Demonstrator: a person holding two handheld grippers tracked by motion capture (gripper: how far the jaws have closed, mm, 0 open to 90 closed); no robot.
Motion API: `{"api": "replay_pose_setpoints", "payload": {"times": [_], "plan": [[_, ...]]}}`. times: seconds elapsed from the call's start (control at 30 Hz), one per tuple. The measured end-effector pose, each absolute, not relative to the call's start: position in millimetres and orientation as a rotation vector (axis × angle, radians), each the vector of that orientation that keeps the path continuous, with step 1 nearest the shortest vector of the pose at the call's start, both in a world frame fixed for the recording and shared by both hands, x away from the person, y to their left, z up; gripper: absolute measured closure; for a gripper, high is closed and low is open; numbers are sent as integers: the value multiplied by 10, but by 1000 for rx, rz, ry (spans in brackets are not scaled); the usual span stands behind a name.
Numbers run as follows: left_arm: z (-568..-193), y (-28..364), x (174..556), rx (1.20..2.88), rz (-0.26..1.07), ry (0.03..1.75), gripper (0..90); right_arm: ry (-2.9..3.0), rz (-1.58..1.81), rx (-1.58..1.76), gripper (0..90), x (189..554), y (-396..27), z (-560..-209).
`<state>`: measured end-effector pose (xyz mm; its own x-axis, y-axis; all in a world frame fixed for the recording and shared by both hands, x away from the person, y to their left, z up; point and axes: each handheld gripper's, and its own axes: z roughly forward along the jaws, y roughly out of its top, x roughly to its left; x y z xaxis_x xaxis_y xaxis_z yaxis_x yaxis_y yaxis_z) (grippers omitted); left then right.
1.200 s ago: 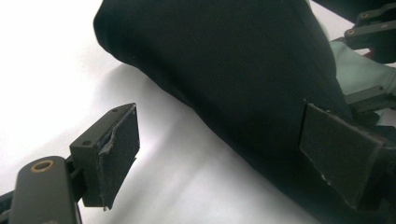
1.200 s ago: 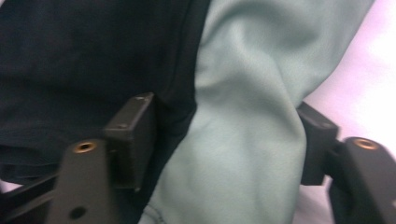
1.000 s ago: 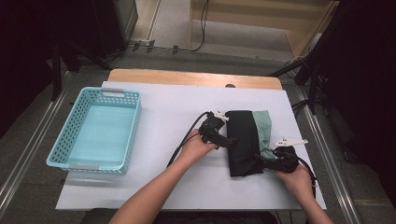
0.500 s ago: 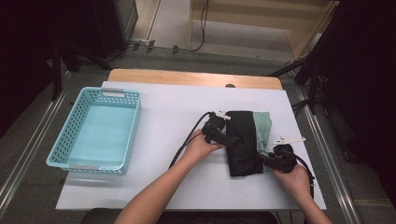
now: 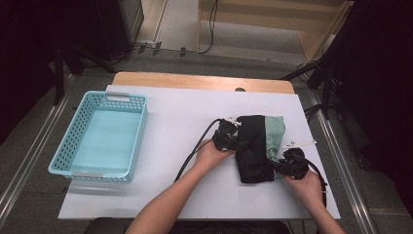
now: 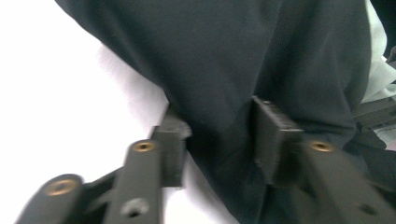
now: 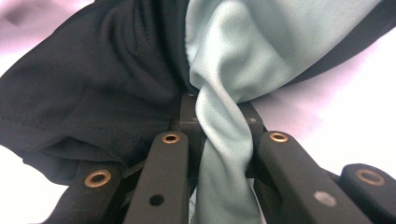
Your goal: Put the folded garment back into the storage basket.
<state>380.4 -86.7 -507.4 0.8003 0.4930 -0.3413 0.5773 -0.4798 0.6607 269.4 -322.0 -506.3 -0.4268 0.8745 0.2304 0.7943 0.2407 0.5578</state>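
Note:
A folded garment [image 5: 253,146], black with a pale green part [image 5: 275,131], lies on the white table [image 5: 185,112] right of centre. My left gripper [image 5: 238,144] is at its left edge. Its jaws have just been closing and now pinch a fold of the black cloth [image 6: 210,56] between the left gripper's [image 6: 222,140] pads. My right gripper [image 5: 275,163] is at the garment's near right corner. Its jaws have also just been closing, and the right gripper [image 7: 219,116] is shut on a twisted strand of the pale green cloth [image 7: 261,46], with black cloth [image 7: 93,84] bunched beside it.
A light blue plastic basket [image 5: 117,96] stands on the table's left side with nothing in it. White tabletop stretches between basket and garment. Black cables trail from both grippers toward the near edge. Beyond the table's far edge is a wooden strip [image 5: 195,80].
Both hands stay nearly where they were at the garment's two sides. The left gripper has edged slightly into the black cloth's left edge, and the right one has settled against the green corner.

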Motion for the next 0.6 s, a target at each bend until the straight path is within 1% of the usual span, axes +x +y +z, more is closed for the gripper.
{"api": "replay_pose_setpoints", "payload": {"times": [0.1, 0.2, 0.6], "plan": [[-5063, -862, 3799, 2162, -148, 787, 727, 2383, 943, 1606, 776, 2697, -3217, -5040], [-5012, -833, 3798, 2157, -149, 774, 771, 2382, 958, 1609, 780, 2692, -3223, -4996], [-4741, -678, 3822, 2119, -180, 782, 783, 2350, 1060, 1581, 785, 2642, -3172, -4778]]}}
